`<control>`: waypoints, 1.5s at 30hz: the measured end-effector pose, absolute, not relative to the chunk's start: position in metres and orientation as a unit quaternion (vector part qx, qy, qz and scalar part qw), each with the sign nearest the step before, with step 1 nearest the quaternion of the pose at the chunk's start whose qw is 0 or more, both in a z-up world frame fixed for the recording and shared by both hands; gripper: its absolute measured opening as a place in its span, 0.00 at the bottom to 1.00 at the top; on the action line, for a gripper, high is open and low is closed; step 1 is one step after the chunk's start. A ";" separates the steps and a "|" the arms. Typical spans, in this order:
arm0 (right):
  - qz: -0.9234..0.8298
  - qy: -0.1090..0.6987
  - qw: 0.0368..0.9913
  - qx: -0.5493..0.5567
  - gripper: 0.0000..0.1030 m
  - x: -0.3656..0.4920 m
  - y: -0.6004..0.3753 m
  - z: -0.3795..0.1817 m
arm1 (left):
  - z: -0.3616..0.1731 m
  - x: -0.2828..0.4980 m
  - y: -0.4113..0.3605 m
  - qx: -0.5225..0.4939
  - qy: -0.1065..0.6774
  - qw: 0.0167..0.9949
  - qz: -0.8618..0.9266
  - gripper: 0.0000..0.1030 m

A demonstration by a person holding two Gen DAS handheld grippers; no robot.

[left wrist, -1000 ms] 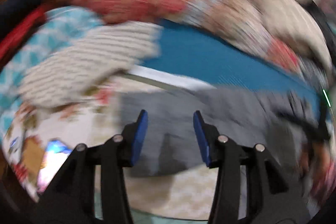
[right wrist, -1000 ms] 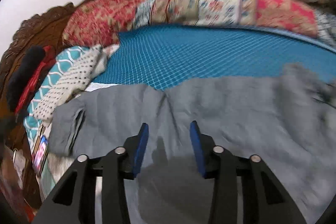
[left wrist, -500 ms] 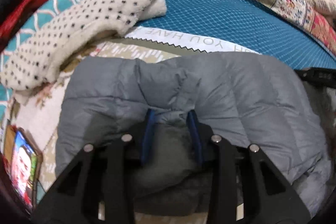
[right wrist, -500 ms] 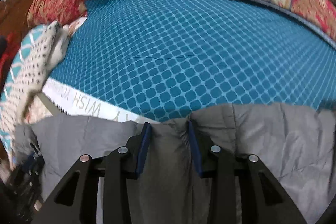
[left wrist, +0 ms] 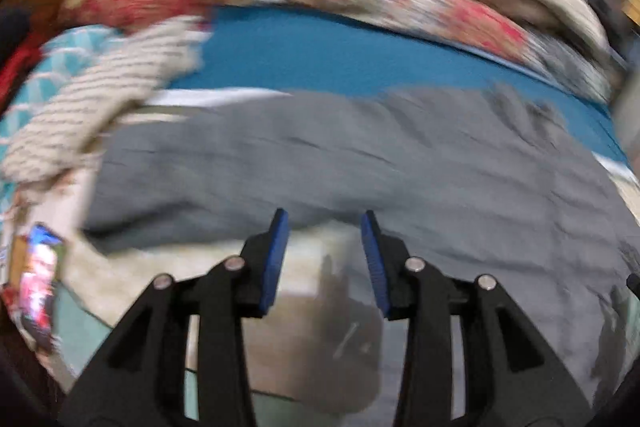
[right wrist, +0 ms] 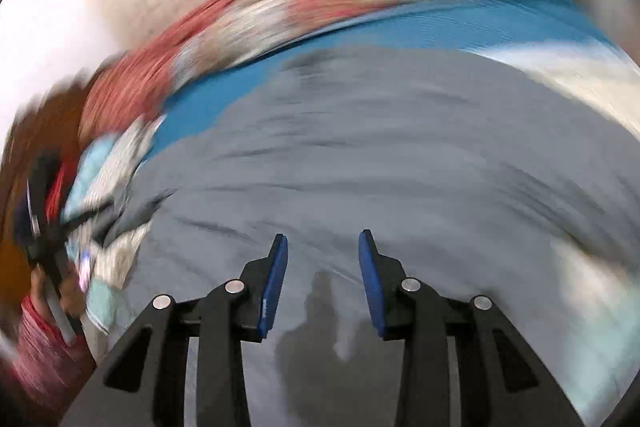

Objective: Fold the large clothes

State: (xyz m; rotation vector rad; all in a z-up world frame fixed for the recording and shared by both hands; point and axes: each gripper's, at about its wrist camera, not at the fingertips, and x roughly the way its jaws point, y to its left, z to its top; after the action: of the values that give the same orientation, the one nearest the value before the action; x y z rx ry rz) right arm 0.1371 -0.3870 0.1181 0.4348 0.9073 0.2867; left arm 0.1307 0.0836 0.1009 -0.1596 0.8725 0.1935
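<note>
one grey padded jacket [left wrist: 360, 163] is lying spread across the teal mat [left wrist: 340, 51] on the bed, broad and still rumpled. no tidy fold is showing, so i'm judging most of the folding is left to do. two grippers are hanging over it: the left gripper [left wrist: 325, 259] is standing wide with nothing between its blue pads, at the jacket's near edge, and the right gripper [right wrist: 322, 279] is standing just as wide and empty over the middle of the grey cloth. both views are smearing with motion blur. one lit phone [left wrist: 38, 275] is lying at the left.
</note>
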 end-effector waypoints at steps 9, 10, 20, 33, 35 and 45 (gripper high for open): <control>-0.002 0.325 0.783 0.530 0.00 0.019 -0.600 0.057 | 0.053 0.136 -0.105 -0.013 0.496 0.867 -0.042 0.35; 0.002 0.319 0.774 0.547 0.00 0.014 -0.606 0.050 | 0.047 0.135 -0.112 -0.008 0.502 0.864 -0.039 0.35; 0.045 0.304 0.736 0.604 0.00 -0.002 -0.609 0.017 | 0.015 0.133 -0.117 0.042 0.507 0.861 0.022 0.73; -0.059 0.223 0.824 0.518 0.00 -0.004 -0.670 0.060 | 0.011 0.129 -0.111 0.043 0.493 0.869 0.028 0.83; -0.047 0.199 0.845 0.494 0.00 0.006 -0.682 0.083 | 0.012 0.128 -0.110 0.042 0.492 0.869 0.026 0.84; -0.088 0.271 0.837 0.466 0.00 0.032 -0.706 0.020 | 0.009 0.127 -0.110 0.047 0.486 0.872 0.030 0.87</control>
State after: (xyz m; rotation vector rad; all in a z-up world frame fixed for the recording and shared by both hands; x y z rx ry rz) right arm 0.0317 -0.7058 0.0204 0.9867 0.5732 -0.1872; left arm 0.1266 -0.1095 0.0085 0.0976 1.0149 0.0618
